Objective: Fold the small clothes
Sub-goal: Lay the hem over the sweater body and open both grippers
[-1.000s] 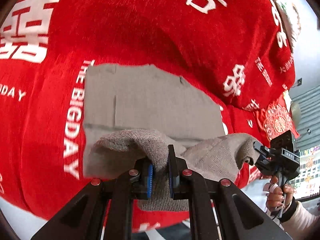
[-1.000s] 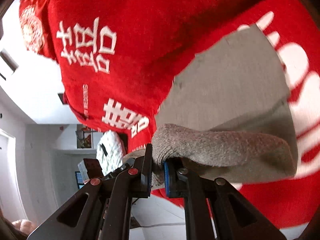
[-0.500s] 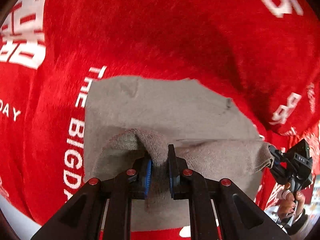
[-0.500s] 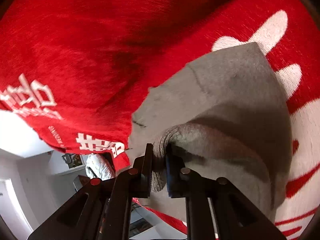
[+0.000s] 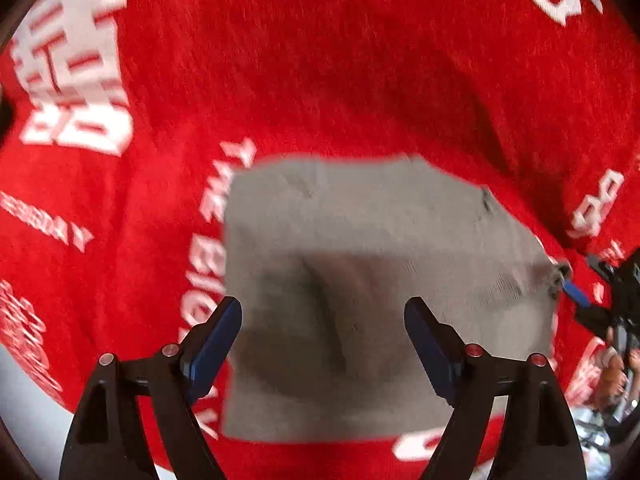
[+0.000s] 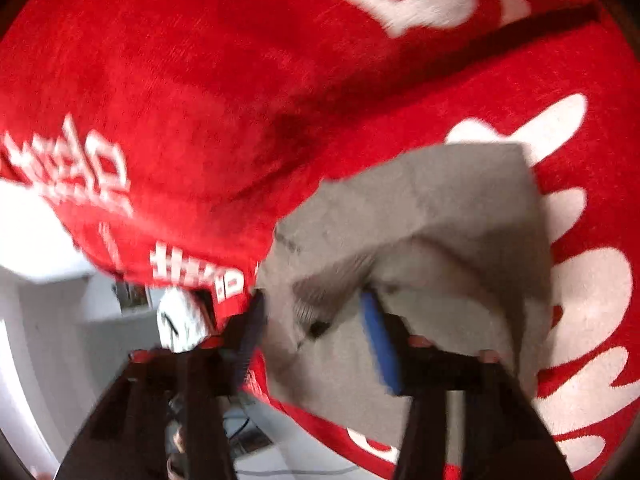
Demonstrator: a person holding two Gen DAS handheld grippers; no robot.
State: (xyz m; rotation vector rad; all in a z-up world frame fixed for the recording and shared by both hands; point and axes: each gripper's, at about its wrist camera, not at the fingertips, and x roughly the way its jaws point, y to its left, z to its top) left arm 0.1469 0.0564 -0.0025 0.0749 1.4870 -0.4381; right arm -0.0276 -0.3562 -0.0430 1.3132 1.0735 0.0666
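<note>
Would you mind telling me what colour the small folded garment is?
Plain grey; the garment shows best in the left wrist view, lying on the red cloth.

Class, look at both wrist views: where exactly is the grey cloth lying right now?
The grey cloth lies folded on the red blanket, centre-low in the left wrist view, beneath the open left gripper.

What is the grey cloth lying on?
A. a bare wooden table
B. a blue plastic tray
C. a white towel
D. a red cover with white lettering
D: in both views the grey cloth lies flat on a red cover printed with white letters, which surrounds it on every side that shows.
</note>
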